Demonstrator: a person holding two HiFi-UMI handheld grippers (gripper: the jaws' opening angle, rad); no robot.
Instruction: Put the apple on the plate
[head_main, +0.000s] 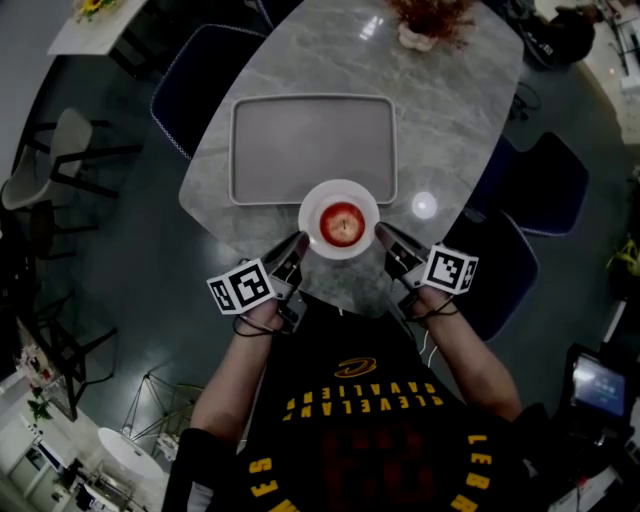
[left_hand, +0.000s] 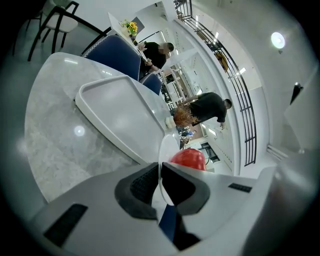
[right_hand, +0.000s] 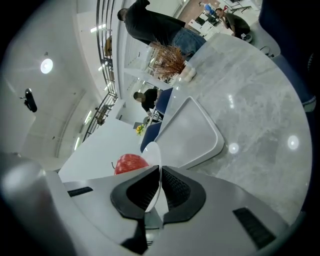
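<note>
A red apple (head_main: 342, 222) rests in the middle of a small white plate (head_main: 312, 232). The plate hangs over the near edge of the marble table, held from both sides. My left gripper (head_main: 300, 243) is shut on the plate's left rim and my right gripper (head_main: 381, 232) is shut on its right rim. In the left gripper view the thin plate (left_hand: 167, 150) edge runs between the pads of the left gripper (left_hand: 160, 172), with the apple (left_hand: 188, 158) just beyond. The right gripper view shows the same: plate (right_hand: 152, 152) pinched in the right gripper (right_hand: 159, 175), apple (right_hand: 130, 163) to the left.
A grey tray (head_main: 312, 148) lies on the table (head_main: 450, 100) just beyond the plate. A vase of dried flowers (head_main: 430, 25) stands at the far end. Blue chairs (head_main: 200, 70) (head_main: 555, 185) flank the table. People stand far off in the room.
</note>
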